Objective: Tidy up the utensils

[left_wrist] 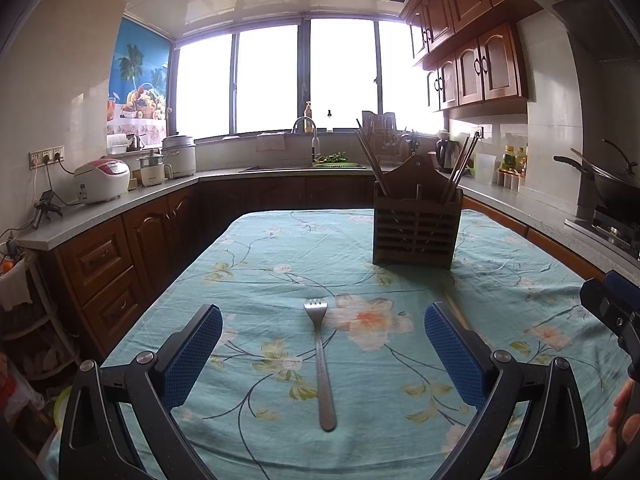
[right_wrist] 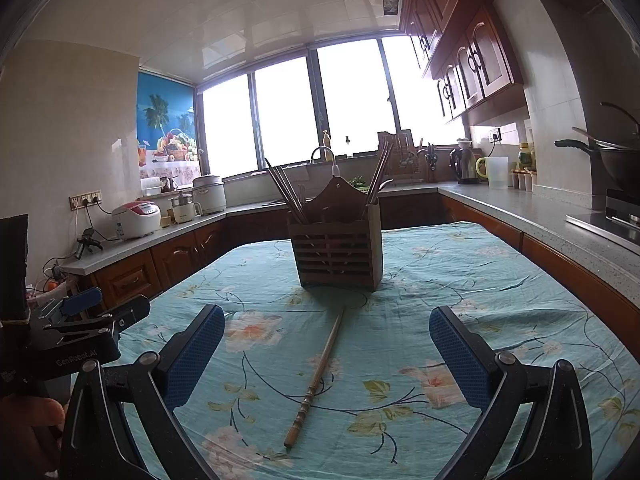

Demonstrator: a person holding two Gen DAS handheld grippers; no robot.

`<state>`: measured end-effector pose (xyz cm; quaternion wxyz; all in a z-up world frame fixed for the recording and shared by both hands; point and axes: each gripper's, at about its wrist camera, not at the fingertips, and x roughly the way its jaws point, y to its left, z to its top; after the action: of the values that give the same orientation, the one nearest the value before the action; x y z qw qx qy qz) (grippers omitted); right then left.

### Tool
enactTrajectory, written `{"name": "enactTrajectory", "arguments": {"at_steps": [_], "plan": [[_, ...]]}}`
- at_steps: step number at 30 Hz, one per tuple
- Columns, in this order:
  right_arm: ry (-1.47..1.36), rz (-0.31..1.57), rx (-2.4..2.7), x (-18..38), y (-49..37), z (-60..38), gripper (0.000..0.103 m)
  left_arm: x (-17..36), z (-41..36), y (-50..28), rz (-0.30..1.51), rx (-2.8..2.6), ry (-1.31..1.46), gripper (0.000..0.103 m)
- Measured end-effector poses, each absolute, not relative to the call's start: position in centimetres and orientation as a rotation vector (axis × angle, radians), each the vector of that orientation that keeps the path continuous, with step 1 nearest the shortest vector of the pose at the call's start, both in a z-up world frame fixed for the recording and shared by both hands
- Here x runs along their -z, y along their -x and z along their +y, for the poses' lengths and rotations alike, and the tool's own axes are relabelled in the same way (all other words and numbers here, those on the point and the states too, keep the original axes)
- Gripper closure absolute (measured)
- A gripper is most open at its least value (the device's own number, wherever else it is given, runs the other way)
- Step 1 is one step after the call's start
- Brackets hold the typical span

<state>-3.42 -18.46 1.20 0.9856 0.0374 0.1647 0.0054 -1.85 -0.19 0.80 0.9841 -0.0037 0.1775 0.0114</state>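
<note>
A metal fork lies on the floral tablecloth, tines pointing away, between the blue pads of my left gripper, which is open and holds nothing. A wooden chopstick lies between the blue pads of my right gripper, also open and holding nothing. Farther back stands a dark wooden slatted utensil holder with several chopsticks leaning in its left and right compartments. The right gripper's body shows at the left wrist view's right edge, and the left gripper's body at the right wrist view's left edge.
The table is ringed by kitchen counters with a rice cooker, pots, a sink with a tap, a kettle and a wok on the stove. A person's fingers show at the frame edge.
</note>
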Motion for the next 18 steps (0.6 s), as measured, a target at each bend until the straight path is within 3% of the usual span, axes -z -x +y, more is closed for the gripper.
{"name": "enactTrajectory", "arguments": {"at_steps": [18], "plan": [[-0.078,0.33,-0.013,-1.37,3.32,-18.35,0.0,-0.96,-0.53,1.87,0.36,-0.019,0.012,0.001]]}}
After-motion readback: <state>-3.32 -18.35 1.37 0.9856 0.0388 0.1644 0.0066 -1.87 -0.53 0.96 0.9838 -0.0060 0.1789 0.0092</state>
